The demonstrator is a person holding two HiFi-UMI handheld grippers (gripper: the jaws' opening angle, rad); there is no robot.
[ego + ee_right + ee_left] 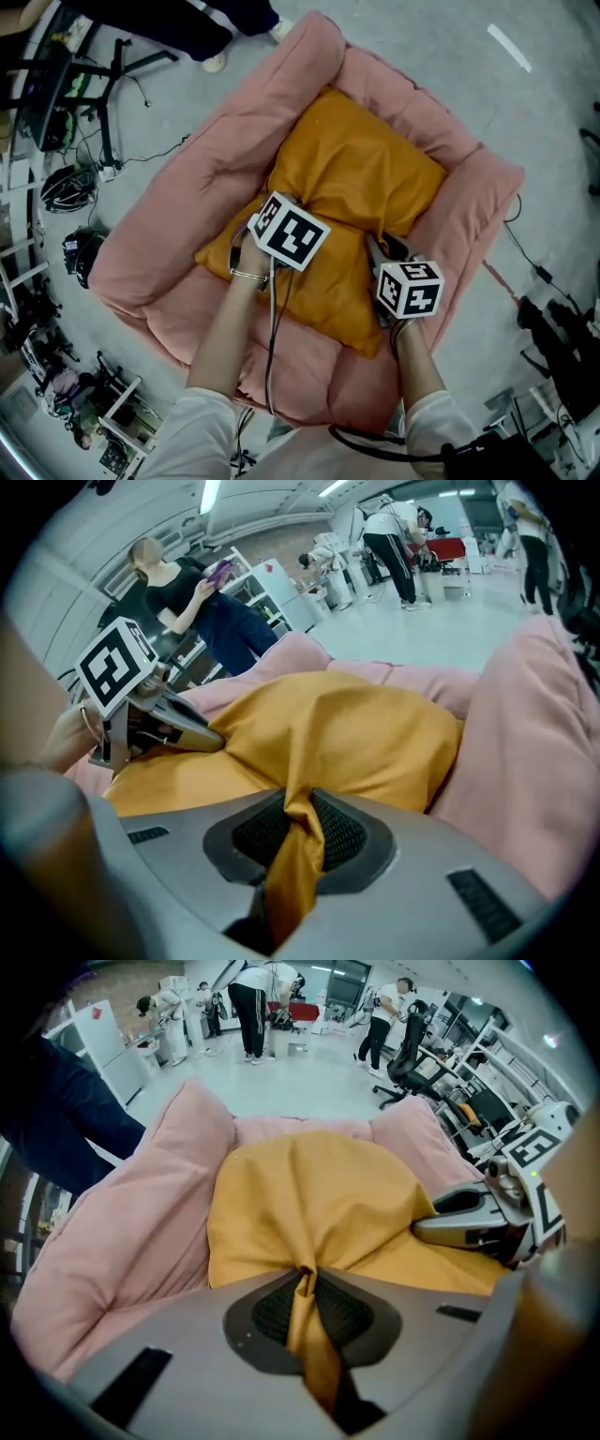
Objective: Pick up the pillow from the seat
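The pillow, mustard-orange and wrinkled, lies in the hollow of the pink seat, with the padded sides rising round it and one corner pointing toward the person. Its near half is gathered into folds where two tools bite it. The left hand-held gripper is clenched on a thin ridge of the orange cloth: in the left gripper view the fabric is squeezed into a narrow pleat between the dark ribbed pads and runs down between the jaws. The right hand-held gripper is likewise grasping the pillow, a thicker bunch of cloth pinched between its pads. In the head view the two sit side by side on the near part of the pillow, left nearer the pillow's left edge, right by its near right edge, each topped by a marker cube. The person's bare forearms reach in from the bottom edge, with white sleeves at the elbows. The seat stands on a grey floor, with cables and equipment at the left, and people standing farther off in the room.
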